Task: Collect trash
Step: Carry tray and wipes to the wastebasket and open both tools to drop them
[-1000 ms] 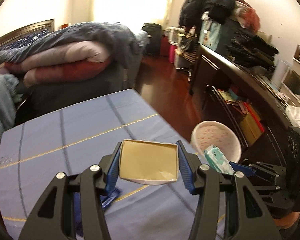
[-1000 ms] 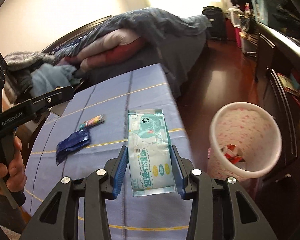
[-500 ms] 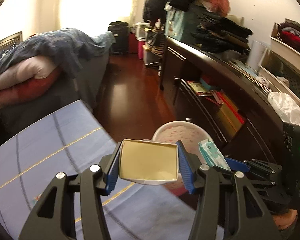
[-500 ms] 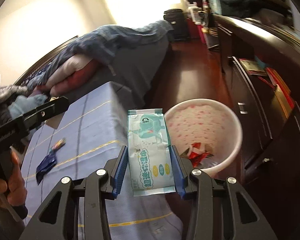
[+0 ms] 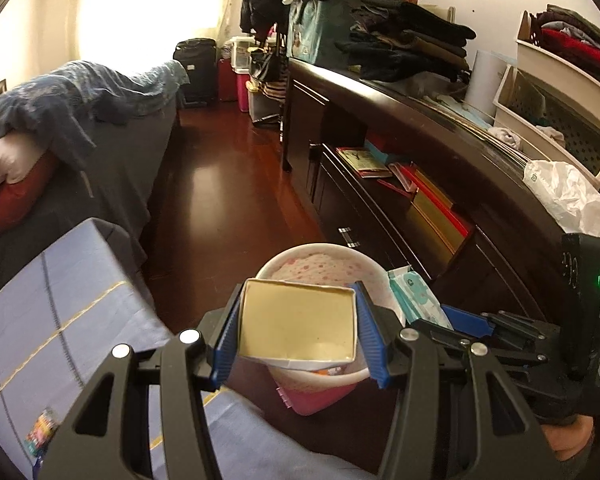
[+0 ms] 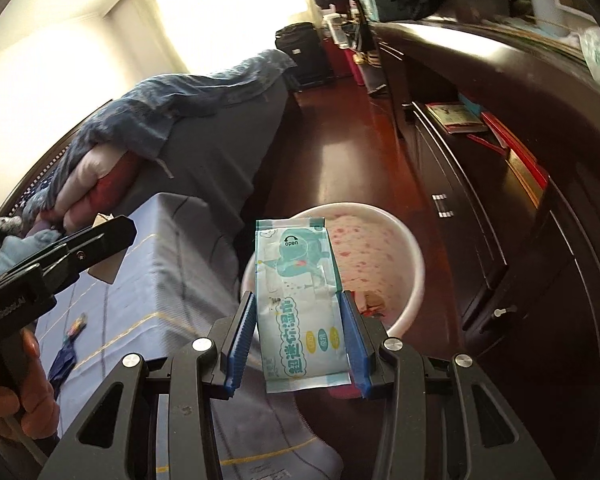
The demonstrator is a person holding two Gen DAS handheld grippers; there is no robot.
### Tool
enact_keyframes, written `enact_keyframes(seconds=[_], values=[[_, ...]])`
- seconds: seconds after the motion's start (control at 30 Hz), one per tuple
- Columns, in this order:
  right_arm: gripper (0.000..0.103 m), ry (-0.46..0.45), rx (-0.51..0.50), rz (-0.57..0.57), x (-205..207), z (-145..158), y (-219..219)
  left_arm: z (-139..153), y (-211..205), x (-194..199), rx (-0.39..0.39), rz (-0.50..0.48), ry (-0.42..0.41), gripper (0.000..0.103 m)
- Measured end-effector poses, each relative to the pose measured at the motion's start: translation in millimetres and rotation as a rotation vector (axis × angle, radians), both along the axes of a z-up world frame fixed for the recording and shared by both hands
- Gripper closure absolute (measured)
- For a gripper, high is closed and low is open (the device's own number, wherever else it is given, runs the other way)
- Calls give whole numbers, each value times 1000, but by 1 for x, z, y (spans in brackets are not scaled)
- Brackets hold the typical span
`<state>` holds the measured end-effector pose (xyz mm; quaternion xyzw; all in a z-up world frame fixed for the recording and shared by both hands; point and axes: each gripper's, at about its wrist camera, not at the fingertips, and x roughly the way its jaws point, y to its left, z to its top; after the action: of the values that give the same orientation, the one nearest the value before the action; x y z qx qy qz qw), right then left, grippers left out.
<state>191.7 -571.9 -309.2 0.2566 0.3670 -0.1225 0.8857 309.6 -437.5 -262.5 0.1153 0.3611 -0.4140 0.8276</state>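
My left gripper (image 5: 298,336) is shut on a small open cardboard box (image 5: 298,322), tan inside, held over the near rim of a pink spotted trash bin (image 5: 324,264) on the floor. My right gripper (image 6: 300,340) is shut on a teal wet-wipes pack (image 6: 300,300) and holds it above the bin (image 6: 380,248), which has red wrappers inside. The pack also shows in the left wrist view (image 5: 416,296), over the bin's right rim.
The table with a blue cloth (image 6: 140,280) is at the left, with a dark blue wrapper (image 6: 64,360) and a colourful wrapper (image 5: 42,432) on it. A dark dresser (image 5: 420,168) stands right of the bin. A bed with quilts (image 5: 60,120) lies beyond.
Both grippers have swung right off the table and over the bin, each still holding its item. The bin now sits directly beneath both.
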Motion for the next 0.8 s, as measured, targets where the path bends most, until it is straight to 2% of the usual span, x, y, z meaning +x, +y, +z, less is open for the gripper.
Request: enact_keyframes(seconds=[0.13,0.4,0.5,0.53,0.6,0.63,0.73,0.8], values=[[60,20,-6,-37,4,-12,-12,-11,-20,6,11,-21,9,51],[60,58,-1,-89,21,-41,-33,-41,-62,37,13,-26,112,50],[60,79,-16,-102,29,-51,-38,-50,-75,46,24,-16,121,48],[60,82,-21,-106,31,-54,-39,-53,-78,48,23,-14,132,45],[59,89,-22,-104,37,-61,-41,-59,-83,55,3,-12,166,27],[59,93,-23,-102,40,-65,-41,-61,-85,57,-1,-6,174,26],[49,111,-47,-104,46,-73,-41,-70,-89,66,2,-6,216,19],[48,127,-64,-106,47,-76,-39,-72,-87,67,-1,0,223,18]])
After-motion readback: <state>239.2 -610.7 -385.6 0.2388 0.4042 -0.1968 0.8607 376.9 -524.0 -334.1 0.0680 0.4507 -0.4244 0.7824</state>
